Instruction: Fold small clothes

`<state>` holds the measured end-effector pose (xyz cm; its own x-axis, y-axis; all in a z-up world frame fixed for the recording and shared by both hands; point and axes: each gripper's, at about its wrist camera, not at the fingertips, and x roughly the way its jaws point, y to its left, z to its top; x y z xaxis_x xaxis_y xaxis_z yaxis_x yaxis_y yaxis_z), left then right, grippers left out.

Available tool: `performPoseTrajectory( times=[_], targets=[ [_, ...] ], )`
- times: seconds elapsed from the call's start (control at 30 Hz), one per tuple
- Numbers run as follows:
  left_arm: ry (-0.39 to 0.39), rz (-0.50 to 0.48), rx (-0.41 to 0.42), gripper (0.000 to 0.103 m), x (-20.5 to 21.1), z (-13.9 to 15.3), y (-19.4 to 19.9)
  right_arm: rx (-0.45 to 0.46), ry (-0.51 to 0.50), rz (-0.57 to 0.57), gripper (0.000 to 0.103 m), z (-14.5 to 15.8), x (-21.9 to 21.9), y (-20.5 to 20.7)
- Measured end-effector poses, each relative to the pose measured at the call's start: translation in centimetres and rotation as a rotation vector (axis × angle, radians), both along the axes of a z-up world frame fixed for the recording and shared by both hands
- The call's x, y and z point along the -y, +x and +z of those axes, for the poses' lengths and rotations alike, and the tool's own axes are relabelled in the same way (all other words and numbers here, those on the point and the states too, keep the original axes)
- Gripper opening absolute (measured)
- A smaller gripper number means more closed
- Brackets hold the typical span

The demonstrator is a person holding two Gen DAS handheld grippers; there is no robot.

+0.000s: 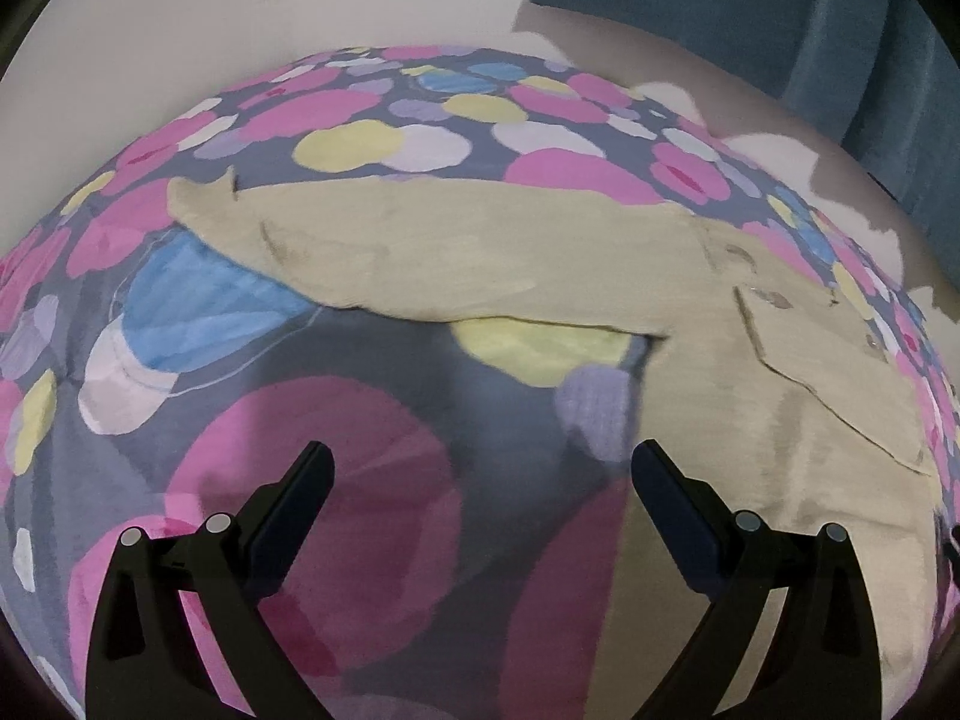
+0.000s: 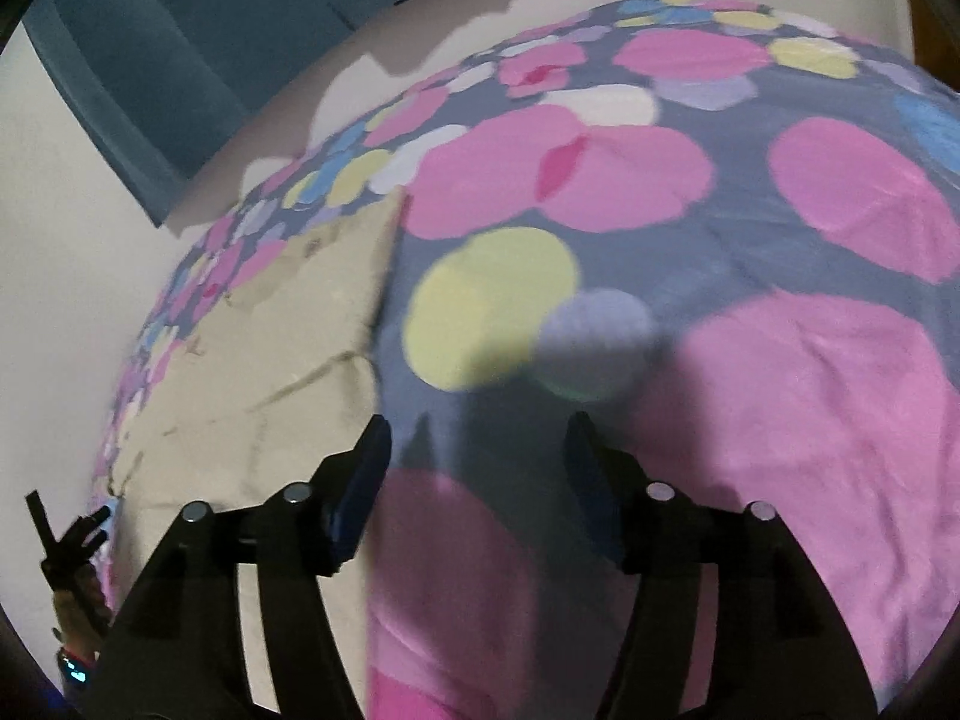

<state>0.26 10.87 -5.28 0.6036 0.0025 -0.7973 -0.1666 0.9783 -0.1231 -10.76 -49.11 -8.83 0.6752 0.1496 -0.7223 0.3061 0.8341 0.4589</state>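
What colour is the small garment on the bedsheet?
Plain beige garment, clearest in the left wrist view.

A bedspread (image 1: 372,120) covered most of both views, grey with large overlapping circles in pink, yellow, pale lilac, white and blue. In the left wrist view a plain off-white wall (image 1: 180,6) filled the upper left of the frame, and a dark teal curtain (image 1: 750,12) hung in vertical folds at the upper right. Between bedspread and curtain ran a beige-grey band with patches of light along its edge. In the right wrist view the same curtain (image 2: 180,30) sat at the upper left, with pale wall (image 2: 54,210) below it at the left edge.
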Motion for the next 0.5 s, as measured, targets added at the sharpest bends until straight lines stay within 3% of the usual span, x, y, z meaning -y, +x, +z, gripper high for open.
performPoseTrajectory(
  times=[0.1,0.2,0.3,0.5],
  targets=[
    [-0.011,0.023,-0.013,0.099,-0.9,-0.4,0.2,0.052,0.020,0.010,0.079,-0.6,-0.1,-0.6],
    [-0.032,0.045,-0.025,0.099,-2.1,-0.7,0.5,0.048,0.005,0.027,0.089,-0.6,-0.7,-0.2],
    [-0.026,0.077,-0.036,0.099,-3.7,-0.9,1.2,0.034,-0.022,0.034,0.091,-0.4,-1.3,0.2],
    [0.040,0.178,-0.022,0.099,-7.9,0.1,3.6,0.055,0.019,0.021,0.091,-0.4,-1.0,-0.2]
  ],
)
